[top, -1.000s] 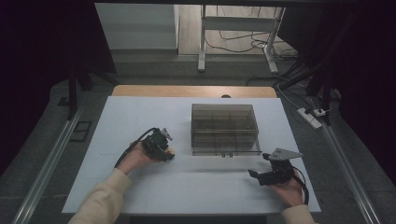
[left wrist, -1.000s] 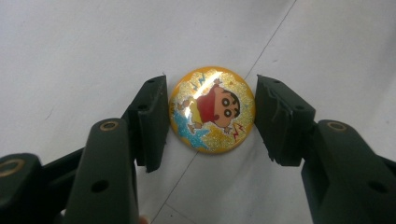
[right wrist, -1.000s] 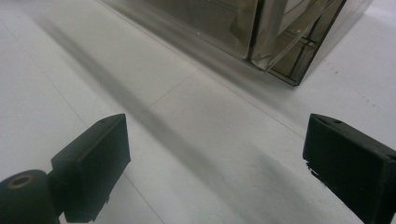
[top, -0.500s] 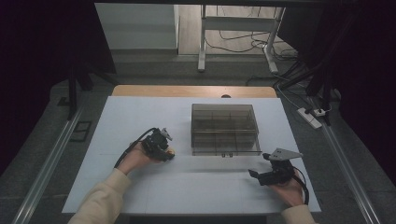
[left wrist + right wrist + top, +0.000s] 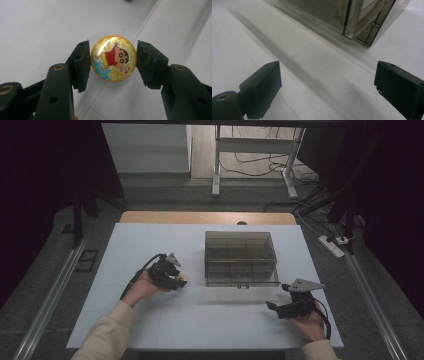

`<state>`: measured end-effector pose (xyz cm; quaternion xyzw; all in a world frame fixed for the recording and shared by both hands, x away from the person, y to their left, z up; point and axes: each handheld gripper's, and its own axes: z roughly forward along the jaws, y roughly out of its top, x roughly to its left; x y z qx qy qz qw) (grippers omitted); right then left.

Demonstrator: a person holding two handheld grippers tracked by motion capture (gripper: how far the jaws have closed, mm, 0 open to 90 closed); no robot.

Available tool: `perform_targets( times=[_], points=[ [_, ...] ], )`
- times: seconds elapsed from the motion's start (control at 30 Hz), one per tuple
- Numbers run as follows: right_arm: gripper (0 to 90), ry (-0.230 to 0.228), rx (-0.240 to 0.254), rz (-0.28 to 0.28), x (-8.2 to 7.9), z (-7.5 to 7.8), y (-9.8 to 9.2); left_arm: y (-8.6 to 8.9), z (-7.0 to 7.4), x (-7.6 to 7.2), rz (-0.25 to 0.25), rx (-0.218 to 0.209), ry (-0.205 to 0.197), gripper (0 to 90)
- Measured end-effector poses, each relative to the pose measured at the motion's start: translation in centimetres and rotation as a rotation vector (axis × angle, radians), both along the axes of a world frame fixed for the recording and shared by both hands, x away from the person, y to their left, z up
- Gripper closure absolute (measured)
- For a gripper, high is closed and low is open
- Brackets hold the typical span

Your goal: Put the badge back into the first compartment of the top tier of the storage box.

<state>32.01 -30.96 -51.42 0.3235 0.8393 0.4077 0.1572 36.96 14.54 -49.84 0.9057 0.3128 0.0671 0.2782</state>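
In the high view, the left claw point(image 5: 179, 281) sits left of centre on the white desk point(image 5: 150, 245), the right claw point(image 5: 272, 306) at lower right, beside a smoky compartment box point(image 5: 241, 257).

In the left gripper view, its pads clamp a glittery cartoon badge point(image 5: 113, 58) at the middle of the frame.

In the right gripper view, the jaws stand wide apart over bare desk.

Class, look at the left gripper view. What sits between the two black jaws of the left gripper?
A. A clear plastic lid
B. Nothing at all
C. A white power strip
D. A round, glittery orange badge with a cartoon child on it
D: the round, glittery orange cartoon badge sits between the left gripper pads, which press its sides.
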Motion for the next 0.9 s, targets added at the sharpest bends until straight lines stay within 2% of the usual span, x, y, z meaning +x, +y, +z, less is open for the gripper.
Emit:
perform_targets(
  times=[0.6, 0.9],
  points=[
    [6.7, -0.003, 0.006, 0.000, 0.0, 0.0, 0.0, 0.8, 1.4, -0.6, 0.003, -0.057, -0.034, 46.5],
    [6.7, -0.004, 0.006, 0.000, 0.0, 0.0, 0.0, 1.5, 2.3, -0.8, 0.033, -0.107, -0.071, 46.5]
  ],
)
